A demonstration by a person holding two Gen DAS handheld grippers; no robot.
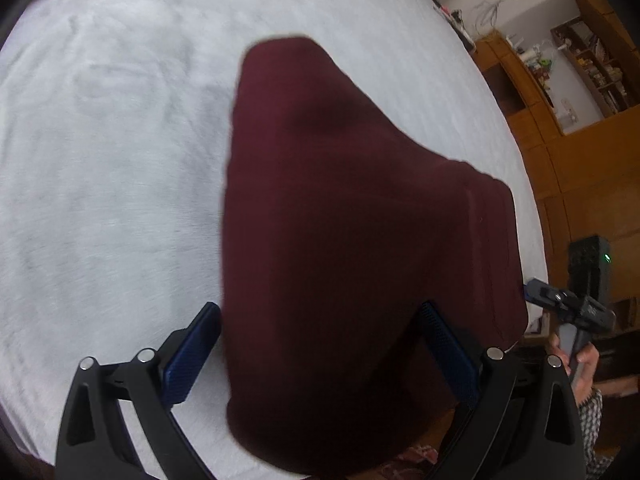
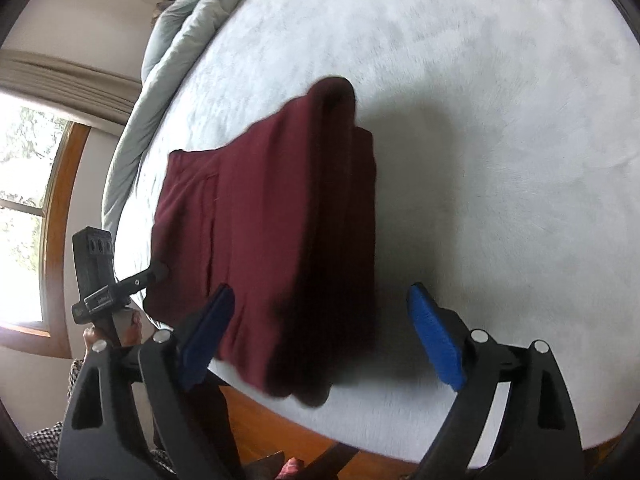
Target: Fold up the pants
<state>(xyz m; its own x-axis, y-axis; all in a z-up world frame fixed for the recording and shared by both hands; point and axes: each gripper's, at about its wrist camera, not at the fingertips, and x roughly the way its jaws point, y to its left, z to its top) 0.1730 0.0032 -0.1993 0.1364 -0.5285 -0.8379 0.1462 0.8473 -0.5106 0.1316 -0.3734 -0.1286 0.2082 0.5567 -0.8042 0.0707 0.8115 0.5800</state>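
The maroon pants [image 1: 340,220] lie folded in a stack on the pale bed sheet [image 1: 112,160], near the bed's front edge. My left gripper [image 1: 320,344] is open, its blue pads wide apart on either side of the stack's near end, holding nothing. My right gripper [image 2: 324,328] is also open, its pads apart around the near end of the pants [image 2: 272,220]. The right gripper also shows in the left wrist view [image 1: 568,308] at the pants' right edge. The left gripper also shows in the right wrist view [image 2: 104,280] at their left edge.
A grey-green duvet [image 2: 176,40] is bunched along the far edge of the bed [image 2: 500,160]. Wooden shelves and cabinets [image 1: 580,92] stand beyond the bed. A window [image 2: 24,200] is to the left. The wooden bed frame [image 2: 304,420] runs below the front edge.
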